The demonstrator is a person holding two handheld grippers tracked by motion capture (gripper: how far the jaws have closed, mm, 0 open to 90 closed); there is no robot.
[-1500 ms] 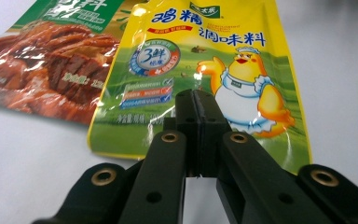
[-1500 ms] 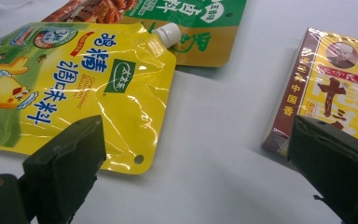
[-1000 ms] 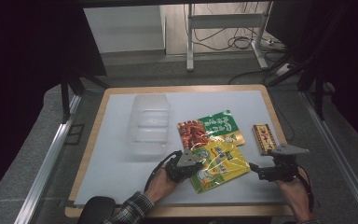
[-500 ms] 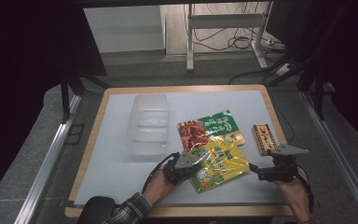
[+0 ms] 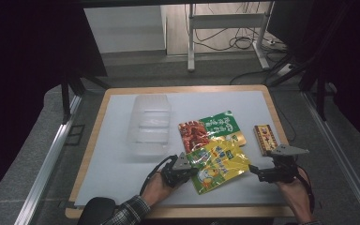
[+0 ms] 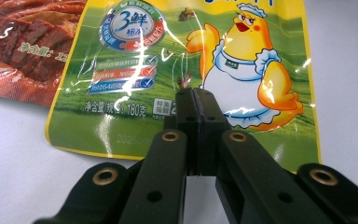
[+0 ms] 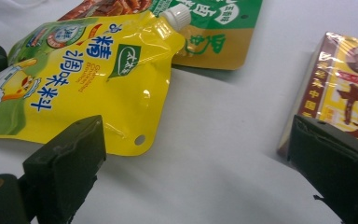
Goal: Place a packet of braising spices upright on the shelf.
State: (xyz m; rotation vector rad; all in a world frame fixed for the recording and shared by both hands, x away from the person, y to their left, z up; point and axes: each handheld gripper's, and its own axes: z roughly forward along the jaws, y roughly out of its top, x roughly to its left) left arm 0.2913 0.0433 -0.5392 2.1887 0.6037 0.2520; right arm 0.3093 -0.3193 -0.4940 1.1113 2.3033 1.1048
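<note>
**Yellow pouch lies between the two tools, its corner already at the left one**

High view: the yellow spouted pouch (image 5: 218,163) lies flat on the table (image 5: 112,164), its long axis running diagonally from the near-left corner toward the far right, partly over the red-and-green pouch (image 5: 210,127). The left tool (image 5: 182,169) sits at the pouch's near-left end, touching or just over its edge. The right tool (image 5: 262,172) hovers near the pouch's right side, apart from it, with the brown box (image 5: 265,138) just beyond. A clear plastic tray (image 5: 149,124) stands farther off, left of the pouches.

Left gripper view: the left tool (image 6: 196,100) has its jaws pressed together, tips over the pouch's (image 6: 191,70) printed bottom part; whether film is pinched between them I cannot tell.

Right gripper view: the right tool (image 7: 200,158) stands wide, holding nothing. The pouch's (image 7: 98,70) punched corner lies just ahead of one jaw, its white cap (image 7: 177,15) pointing away; the box (image 7: 349,98) lies beside the other jaw.

By my judgement the left hand is nearer.
</note>
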